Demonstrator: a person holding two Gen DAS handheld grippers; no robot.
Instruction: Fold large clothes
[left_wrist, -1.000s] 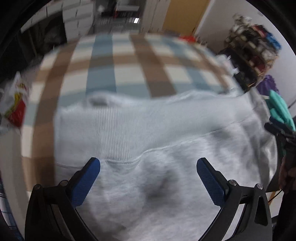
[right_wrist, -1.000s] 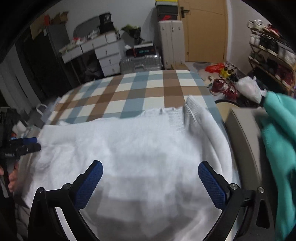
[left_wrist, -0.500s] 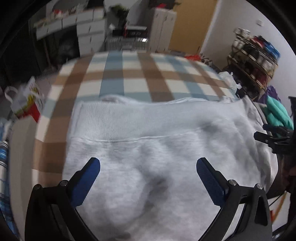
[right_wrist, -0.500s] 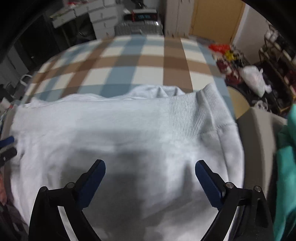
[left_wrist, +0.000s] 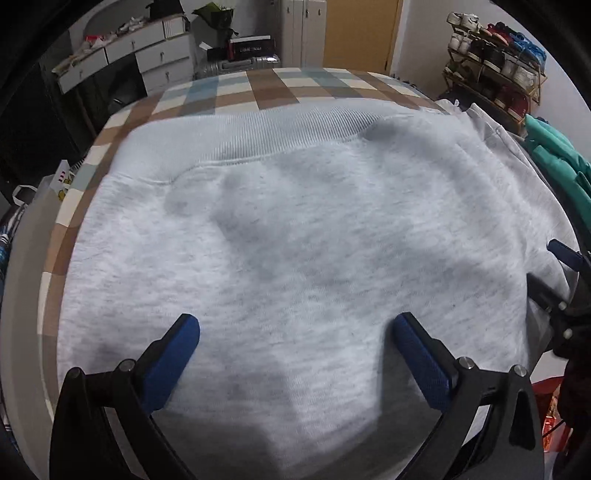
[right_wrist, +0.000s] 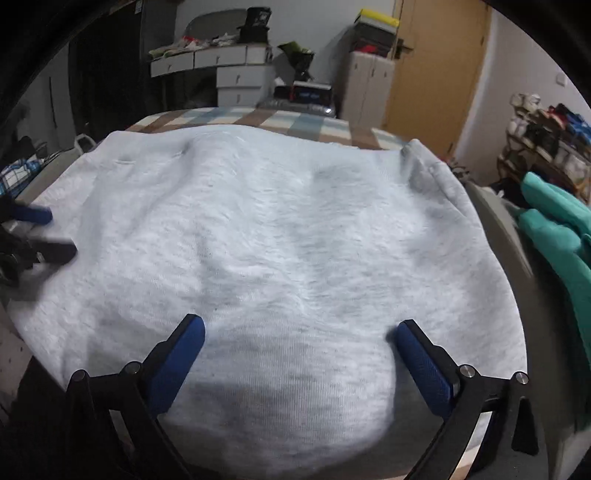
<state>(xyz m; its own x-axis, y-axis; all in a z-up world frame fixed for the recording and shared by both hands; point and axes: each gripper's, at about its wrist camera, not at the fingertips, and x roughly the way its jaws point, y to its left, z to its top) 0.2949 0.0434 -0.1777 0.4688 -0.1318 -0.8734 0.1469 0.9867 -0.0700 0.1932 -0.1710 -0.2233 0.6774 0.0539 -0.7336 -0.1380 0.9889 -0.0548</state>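
Note:
A light grey sweatshirt (left_wrist: 295, 229) lies spread flat over the checked table (left_wrist: 229, 96), its ribbed hem (left_wrist: 266, 133) at the far side. My left gripper (left_wrist: 295, 332) hovers open just above the near part of the fabric, nothing between its blue pads. In the right wrist view the same sweatshirt (right_wrist: 277, 236) fills the frame, and my right gripper (right_wrist: 295, 336) is open over its near edge, holding nothing. The right gripper (left_wrist: 554, 273) shows at the right edge of the left wrist view; the left gripper (right_wrist: 33, 232) shows at the left edge of the right wrist view.
A teal garment (right_wrist: 554, 229) lies beside the table on the right, also teal garment (left_wrist: 554, 158). A shoe rack (left_wrist: 495, 55) stands at the back right, drawers (right_wrist: 229, 70) and a wooden door (right_wrist: 436, 66) behind. A bag (left_wrist: 62, 177) sits at the table's left.
Both grippers have pulled back and lowered toward the near side of the sweatshirt, so more fabric fills each view. Both stayed open.

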